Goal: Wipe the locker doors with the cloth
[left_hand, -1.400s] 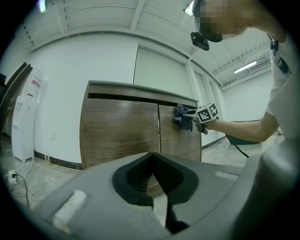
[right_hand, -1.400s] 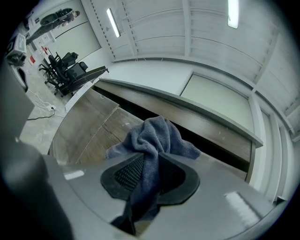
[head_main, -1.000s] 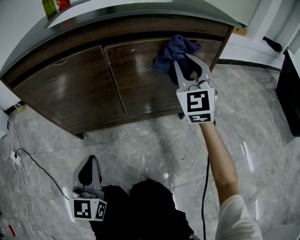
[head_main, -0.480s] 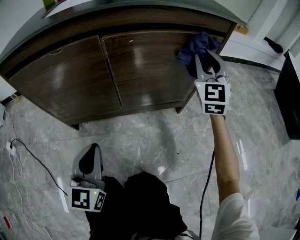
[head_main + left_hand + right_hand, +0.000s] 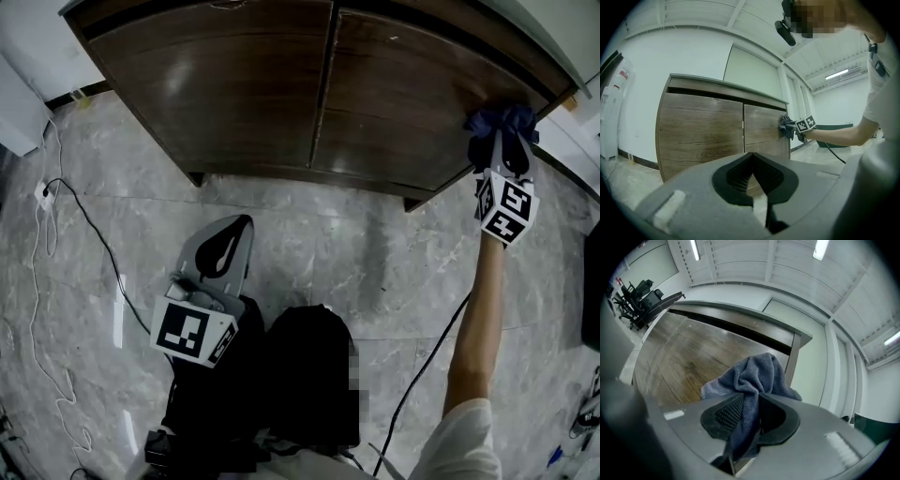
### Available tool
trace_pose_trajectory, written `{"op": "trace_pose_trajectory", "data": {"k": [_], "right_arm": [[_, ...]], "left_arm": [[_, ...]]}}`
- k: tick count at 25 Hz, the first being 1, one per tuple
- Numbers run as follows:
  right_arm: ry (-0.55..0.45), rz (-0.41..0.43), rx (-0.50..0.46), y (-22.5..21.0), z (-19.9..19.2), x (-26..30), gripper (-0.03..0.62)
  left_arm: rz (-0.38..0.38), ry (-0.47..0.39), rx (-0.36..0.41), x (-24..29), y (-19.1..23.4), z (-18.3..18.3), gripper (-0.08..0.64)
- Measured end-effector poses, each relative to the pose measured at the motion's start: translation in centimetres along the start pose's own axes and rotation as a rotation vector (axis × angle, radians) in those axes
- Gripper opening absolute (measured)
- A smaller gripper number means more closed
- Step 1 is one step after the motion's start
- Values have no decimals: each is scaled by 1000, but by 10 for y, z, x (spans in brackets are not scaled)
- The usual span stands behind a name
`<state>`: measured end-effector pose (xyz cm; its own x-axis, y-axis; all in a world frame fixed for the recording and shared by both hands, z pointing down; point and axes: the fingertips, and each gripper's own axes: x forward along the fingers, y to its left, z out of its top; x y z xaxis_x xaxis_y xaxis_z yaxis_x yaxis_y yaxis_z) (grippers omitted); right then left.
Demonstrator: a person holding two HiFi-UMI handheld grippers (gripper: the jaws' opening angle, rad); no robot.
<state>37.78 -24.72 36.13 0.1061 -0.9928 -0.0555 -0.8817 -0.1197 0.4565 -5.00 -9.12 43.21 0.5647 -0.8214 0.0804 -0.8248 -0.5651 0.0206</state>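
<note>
Two tools show here: nearest, the left tool (image 5: 240, 225) sits low beside the person's legs above the marble floor (image 5: 375, 253), pointing level toward the locker, its jaws together with nothing between them. Farther off on the right, at the end of an outstretched arm (image 5: 473, 328), the right tool (image 5: 502, 150) is clamped on the bunched blue cloth (image 5: 502, 118). The cloth presses against the right locker door (image 5: 412, 94), high on the panel and close to its right edge, while the left locker door (image 5: 234, 84) is glossy dark wood just beside it.
</note>
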Motion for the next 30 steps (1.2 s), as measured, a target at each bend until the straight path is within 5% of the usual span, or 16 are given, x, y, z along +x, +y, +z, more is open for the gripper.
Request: {"op": "trace_pose_trajectory", "data": {"k": [30], "right_arm": [[-51,165,46,157,38,-4,94]], "left_arm": [[66,-23,-22,-41,42,-1,2]]}}
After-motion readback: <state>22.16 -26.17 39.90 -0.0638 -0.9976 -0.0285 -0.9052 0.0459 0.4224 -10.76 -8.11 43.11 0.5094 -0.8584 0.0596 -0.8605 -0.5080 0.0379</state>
